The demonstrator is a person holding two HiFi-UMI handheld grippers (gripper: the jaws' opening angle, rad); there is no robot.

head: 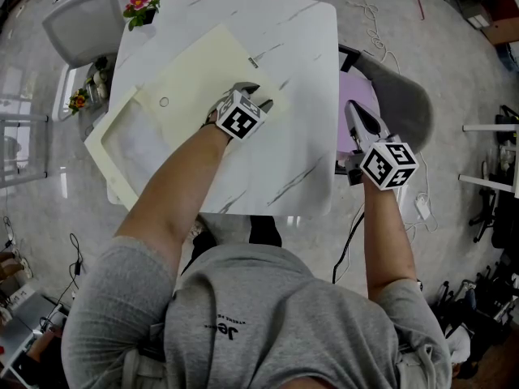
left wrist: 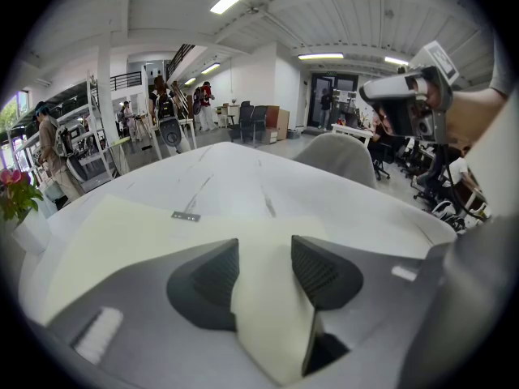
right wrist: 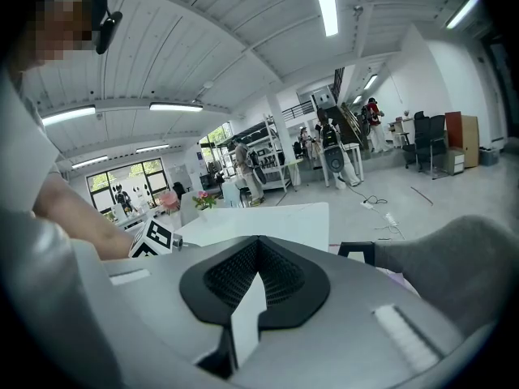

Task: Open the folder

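Observation:
A cream folder lies slanted on the white marble table, and its second leaf sticks out over the table's left edge. My left gripper rests over the folder's right corner. In the left gripper view its jaws stand apart, with the cream cover showing in the gap and the pads not pressing on it. A small metal tab sits on the cover further on. My right gripper hangs off the table's right edge with its jaws closed together and nothing between them.
A pink flower pot stands at the table's far left corner. A grey chair is behind it, and another grey chair with a purple cushion is on the right. Cables lie on the floor. Several people stand far off.

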